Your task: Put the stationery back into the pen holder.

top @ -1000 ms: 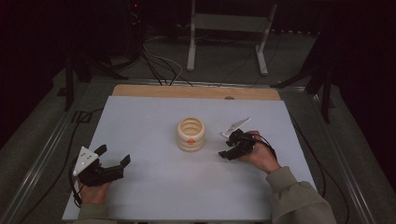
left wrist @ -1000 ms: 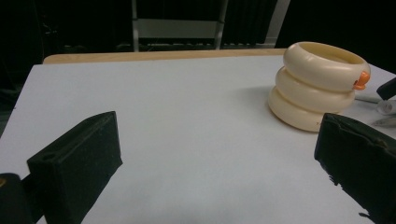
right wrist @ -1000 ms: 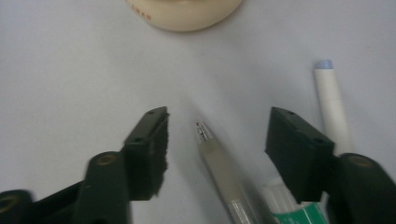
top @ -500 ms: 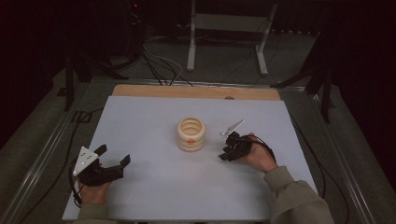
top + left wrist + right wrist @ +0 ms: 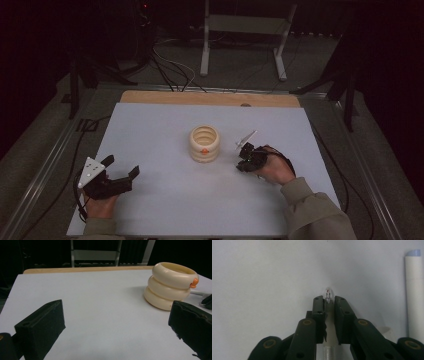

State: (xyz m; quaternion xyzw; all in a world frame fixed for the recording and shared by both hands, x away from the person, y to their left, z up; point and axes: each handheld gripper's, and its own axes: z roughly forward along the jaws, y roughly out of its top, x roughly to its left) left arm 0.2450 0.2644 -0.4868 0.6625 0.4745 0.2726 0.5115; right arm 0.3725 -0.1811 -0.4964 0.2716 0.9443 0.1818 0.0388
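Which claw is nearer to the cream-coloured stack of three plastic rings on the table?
Right. The right claw lies just beside the cream-coloured stack of three plastic rings, on its right. The left claw sits farther off, toward the table's near left corner.

We look down from high up on the near side of the table (image 5: 165,210), facing the far edge, and we can see the whole white top and the dark floor behind it. Our left gripper (image 5: 120,172) camera sits low, close to the table (image 5: 100,315), and looks across it to the far right, where the cream ring stack (image 5: 171,287) stands; the high view has the same ring stack (image 5: 204,143) in the middle. Our right gripper (image 5: 329,298) camera is very near the white top (image 5: 262,277) and looks almost straight at it, just right of the stack
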